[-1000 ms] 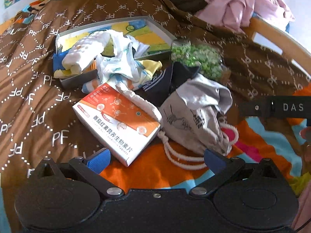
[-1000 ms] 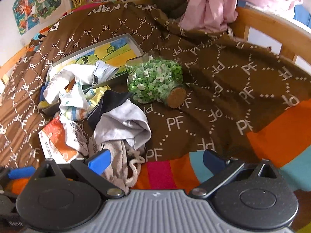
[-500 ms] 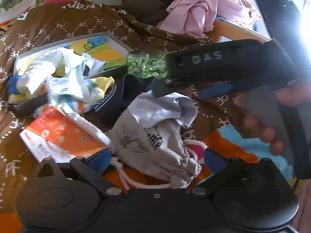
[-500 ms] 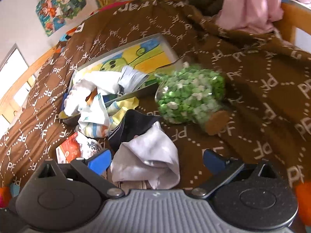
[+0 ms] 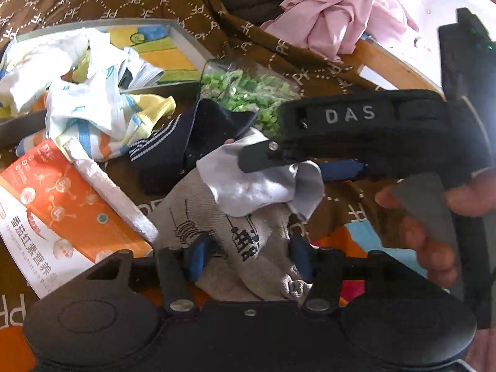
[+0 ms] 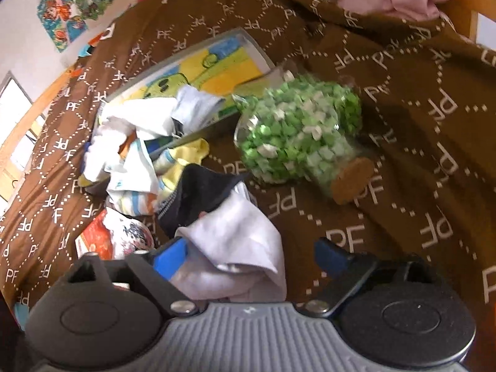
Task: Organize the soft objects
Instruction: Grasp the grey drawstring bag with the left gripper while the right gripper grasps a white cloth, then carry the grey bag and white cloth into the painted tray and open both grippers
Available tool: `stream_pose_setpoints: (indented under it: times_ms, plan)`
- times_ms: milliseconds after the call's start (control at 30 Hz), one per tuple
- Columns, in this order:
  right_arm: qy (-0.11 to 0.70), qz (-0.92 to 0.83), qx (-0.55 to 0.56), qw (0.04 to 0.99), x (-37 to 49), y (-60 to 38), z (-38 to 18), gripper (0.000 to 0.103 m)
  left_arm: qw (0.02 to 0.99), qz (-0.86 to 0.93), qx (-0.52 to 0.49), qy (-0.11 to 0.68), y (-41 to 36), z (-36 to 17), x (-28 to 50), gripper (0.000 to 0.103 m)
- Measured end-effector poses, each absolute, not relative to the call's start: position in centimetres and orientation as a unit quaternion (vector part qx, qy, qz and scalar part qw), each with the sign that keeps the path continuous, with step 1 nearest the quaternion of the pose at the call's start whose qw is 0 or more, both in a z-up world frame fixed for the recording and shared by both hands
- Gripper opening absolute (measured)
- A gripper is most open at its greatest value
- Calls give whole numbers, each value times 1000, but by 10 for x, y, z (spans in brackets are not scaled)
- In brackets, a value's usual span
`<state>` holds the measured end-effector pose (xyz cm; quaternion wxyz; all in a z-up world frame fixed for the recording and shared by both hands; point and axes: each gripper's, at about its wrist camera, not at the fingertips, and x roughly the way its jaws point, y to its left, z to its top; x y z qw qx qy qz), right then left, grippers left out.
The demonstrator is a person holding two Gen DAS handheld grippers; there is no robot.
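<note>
A grey drawstring bag (image 5: 217,226) lies on the brown bedspread, and the left gripper (image 5: 248,255) straddles it. Its jaws are closing, with a thin shadow still showing beside the left pad. A pale grey cloth (image 5: 254,189) drapes over the bag's top. In the left wrist view the right gripper (image 5: 297,167) reaches in from the right over that cloth. In its own view, the right gripper (image 6: 249,260) has the cloth (image 6: 235,241) against its left finger. The right finger stands clear, and the jaws are closing. A navy striped sock (image 6: 198,192) lies just beyond.
A striped white garment (image 5: 93,117) spills from a shallow picture tray (image 5: 183,43). An orange box (image 5: 59,214) lies to the left. A corked jar of green paper stars (image 6: 297,139) lies on its side behind the cloth. Pink clothes (image 5: 341,15) hang over a wooden rail (image 5: 387,62).
Both grippers have come forward and down onto the pile. The left jaws have narrowed around the grey bag. The right gripper has moved over the pale cloth and its jaws have narrowed a little.
</note>
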<state>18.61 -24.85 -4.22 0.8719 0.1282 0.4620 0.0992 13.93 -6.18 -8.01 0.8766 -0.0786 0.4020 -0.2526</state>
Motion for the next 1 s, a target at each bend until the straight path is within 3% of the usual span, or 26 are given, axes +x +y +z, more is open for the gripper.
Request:
stream_pose_setpoints:
  times_ms: [267, 433, 500, 667, 1000]
  plan:
    - [469, 109, 132, 866, 182, -246, -42, 58, 876, -252, -76, 405, -63, -84, 140, 41]
    - [454, 111, 127, 875, 175, -243, -36, 19, 880, -258, -59, 395, -66, -81, 134, 29]
    - [442, 99, 117, 884, 171, -244, -31, 11, 880, -257, -55, 396, -67, -80, 132, 23]
    - [413, 81, 136, 897, 154, -260, -18, 8, 881, -259, -63, 390, -62, -72, 120, 15]
    - [276, 99, 167, 941, 108, -276, 28, 8, 911, -256, -99, 307, -47, -24, 86, 15]
